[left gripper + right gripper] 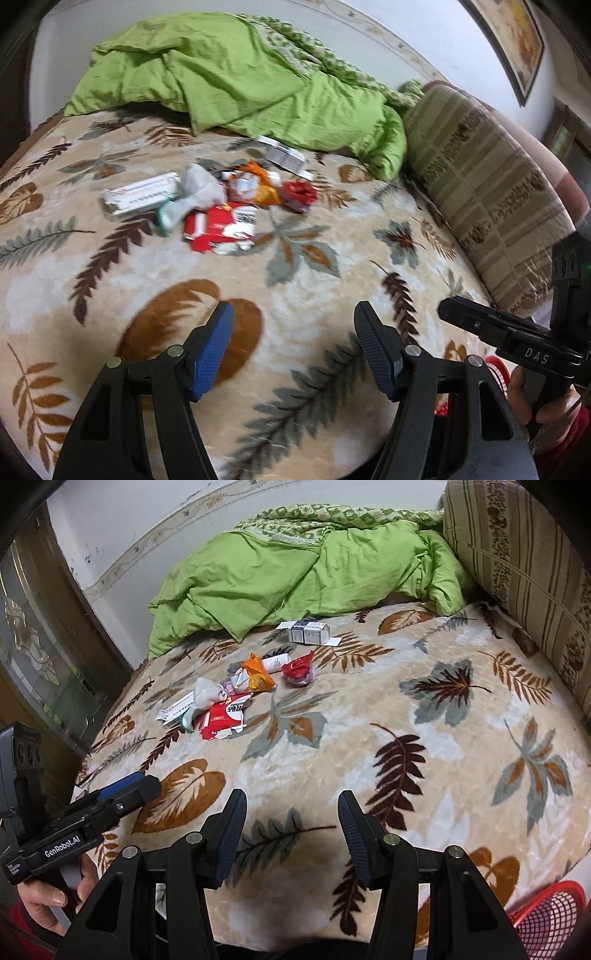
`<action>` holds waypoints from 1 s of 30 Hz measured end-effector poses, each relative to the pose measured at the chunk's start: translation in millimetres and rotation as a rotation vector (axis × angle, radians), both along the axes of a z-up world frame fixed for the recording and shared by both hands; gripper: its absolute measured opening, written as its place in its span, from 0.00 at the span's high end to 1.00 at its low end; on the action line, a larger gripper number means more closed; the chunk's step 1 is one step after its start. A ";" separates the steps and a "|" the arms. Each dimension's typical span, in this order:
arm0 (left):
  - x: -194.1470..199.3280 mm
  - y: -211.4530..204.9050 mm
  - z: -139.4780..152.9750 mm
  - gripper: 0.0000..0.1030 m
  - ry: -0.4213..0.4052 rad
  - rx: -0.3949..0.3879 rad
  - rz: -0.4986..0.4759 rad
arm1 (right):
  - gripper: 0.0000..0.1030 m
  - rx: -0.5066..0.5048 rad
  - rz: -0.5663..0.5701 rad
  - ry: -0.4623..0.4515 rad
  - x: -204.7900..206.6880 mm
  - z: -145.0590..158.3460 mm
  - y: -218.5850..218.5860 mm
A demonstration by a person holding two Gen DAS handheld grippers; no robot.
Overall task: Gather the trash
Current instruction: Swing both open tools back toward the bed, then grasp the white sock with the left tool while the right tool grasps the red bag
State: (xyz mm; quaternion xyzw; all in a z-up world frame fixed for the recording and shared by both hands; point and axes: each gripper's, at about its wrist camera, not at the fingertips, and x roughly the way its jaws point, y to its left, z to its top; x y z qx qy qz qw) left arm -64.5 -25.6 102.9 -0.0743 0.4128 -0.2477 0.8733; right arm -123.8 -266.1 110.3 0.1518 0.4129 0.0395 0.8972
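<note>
Right wrist view: both grippers, left [293,347] and right [291,834], are hovering with jaws spread, empty. Trash pile [240,690] is lying mid-bed, well apart (loose wrappers risk slipping, scattering).

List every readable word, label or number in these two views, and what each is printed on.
"DAS": on the right gripper body, seen from the left wrist view.
"GenRobot.AI": on the left gripper body, seen from the right wrist view.
Small white print below "GenRobot.AI": too small to read.
Red packet: large print, too blurred to read.
Long white box: print unreadable.
Small carton: print unreadable.
</note>
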 end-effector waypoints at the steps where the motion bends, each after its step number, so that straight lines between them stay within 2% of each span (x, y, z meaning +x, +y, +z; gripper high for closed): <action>1: 4.5 3.9 -0.2 0.36 0.002 -0.002 0.011 | 0.47 -0.007 0.002 0.000 5.1 0.3 0.4; 6: 42.7 16.1 -0.6 0.32 0.005 0.025 0.060 | 0.47 -0.025 0.004 -0.009 30.6 1.5 1.2; 11: 94.1 15.0 -5.6 0.32 0.004 0.063 0.094 | 0.47 -0.001 -0.001 -0.015 56.1 -1.6 -0.8; 13: 121.8 13.3 -14.5 0.32 0.030 0.047 0.106 | 0.47 0.000 0.000 -0.015 65.5 -4.2 -0.8; 19: 185.9 5.8 -50.3 0.32 0.084 0.081 0.192 | 0.47 0.023 0.001 0.001 98.8 -15.5 -8.6; 20: 191.4 6.3 -54.7 0.35 0.094 0.072 0.194 | 0.47 0.020 -0.002 0.003 106.5 -17.4 -9.9; 22: 203.6 7.8 -67.9 0.59 0.119 0.067 0.209 | 0.47 0.030 -0.001 -0.001 120.5 -20.4 -11.8; 24: 206.9 10.9 -75.2 0.66 0.127 0.053 0.214 | 0.42 0.028 0.005 0.008 143.0 -26.7 -12.7; 27: 199.6 14.4 -71.3 0.75 0.098 0.035 0.202 | 0.42 0.015 0.006 0.009 173.9 -36.3 -10.6; 30: 185.5 19.6 -58.6 0.75 0.056 0.025 0.195 | 0.42 -0.030 0.016 0.030 205.6 -50.4 -4.7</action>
